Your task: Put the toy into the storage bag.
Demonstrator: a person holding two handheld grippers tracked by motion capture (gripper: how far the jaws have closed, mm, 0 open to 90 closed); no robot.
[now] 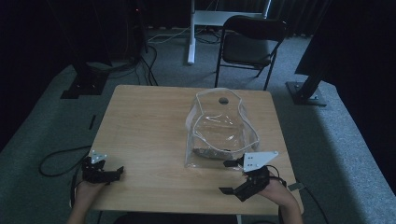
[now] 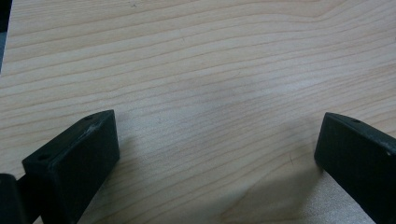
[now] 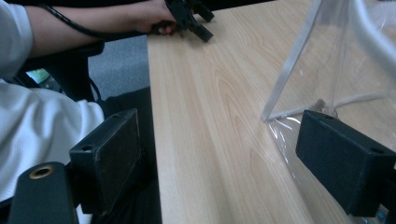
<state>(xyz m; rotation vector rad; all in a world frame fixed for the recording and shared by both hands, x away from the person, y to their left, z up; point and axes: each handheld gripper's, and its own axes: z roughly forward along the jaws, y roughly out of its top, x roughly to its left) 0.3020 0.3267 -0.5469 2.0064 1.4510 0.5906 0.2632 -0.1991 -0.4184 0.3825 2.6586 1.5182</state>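
We bring our right gripper (image 1: pixel 232 177), released, beside the clear bag (image 1: pixel 219 130); our left gripper (image 1: pixel 109 173) rests released on the tabletop (image 1: pixel 140 121). Next we likely need to pinch the bag's near edge.

Dark item inside clear bag (image 1: pixel 219 126) too dim to identify; right gripper (image 3: pixel 219 154) finger covers bag's near corner.

We see a black folding metal chair (image 1: pixel 250 44) and a white desk frame (image 1: pixel 205 21) beyond the light wooden table's (image 1: pixel 140 135) far edge.
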